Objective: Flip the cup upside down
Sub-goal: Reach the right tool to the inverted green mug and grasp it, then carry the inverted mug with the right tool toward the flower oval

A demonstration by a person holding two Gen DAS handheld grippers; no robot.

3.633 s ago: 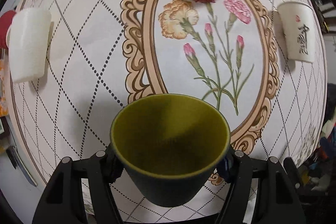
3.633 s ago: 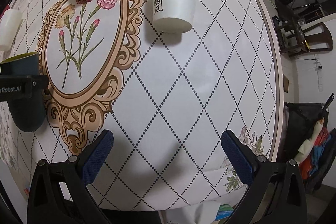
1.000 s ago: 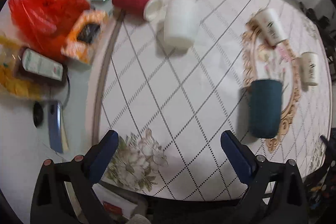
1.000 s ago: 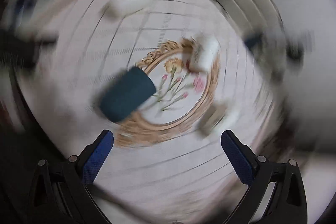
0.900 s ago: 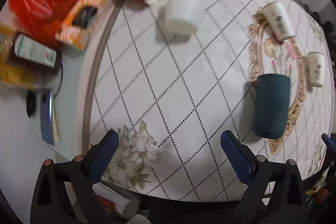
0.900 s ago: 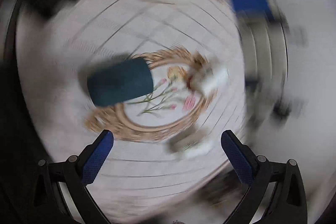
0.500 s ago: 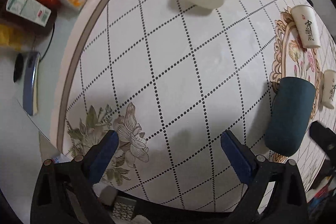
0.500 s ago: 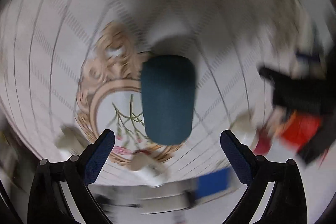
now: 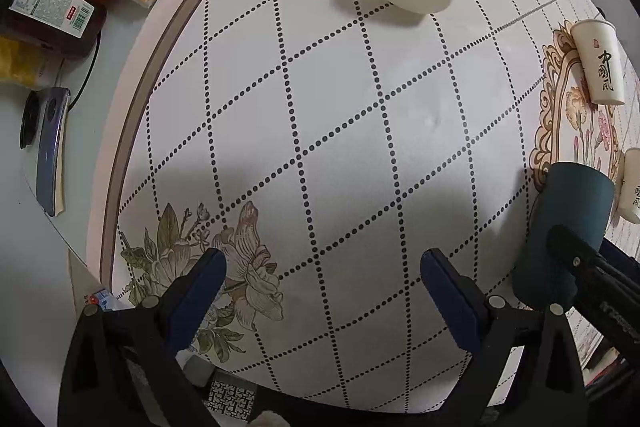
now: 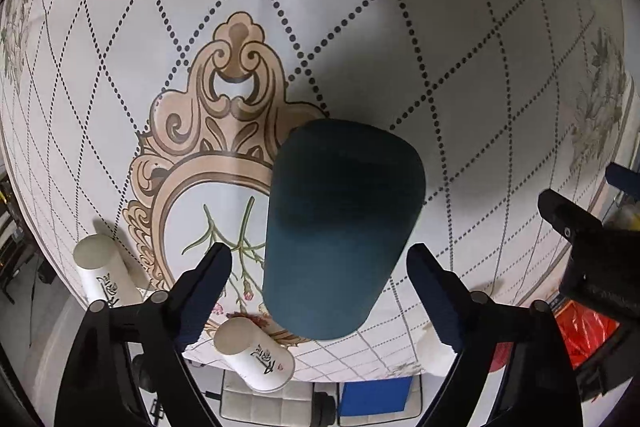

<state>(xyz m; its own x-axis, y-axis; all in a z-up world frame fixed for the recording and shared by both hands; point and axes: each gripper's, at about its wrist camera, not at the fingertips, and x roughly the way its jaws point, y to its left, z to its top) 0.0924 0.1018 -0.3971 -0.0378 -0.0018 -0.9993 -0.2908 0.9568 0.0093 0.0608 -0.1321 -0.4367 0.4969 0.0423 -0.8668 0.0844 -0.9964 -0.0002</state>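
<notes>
Teal cup (image 10: 340,231) standing mouth-down on the bench (image 9: 360,131), long axis upright, closed base up, between the spread right tongs (image 10: 320,291), untouched. Left tongs (image 9: 322,291) spread wide, gripping nothing, cup well off to their right.

Both wrist cameras look steeply down on the table (image 9: 360,131), the right one close over the teal cup (image 10: 340,227), which also appears, seemingly farther off, at the left view's right edge (image 9: 568,219).
</notes>
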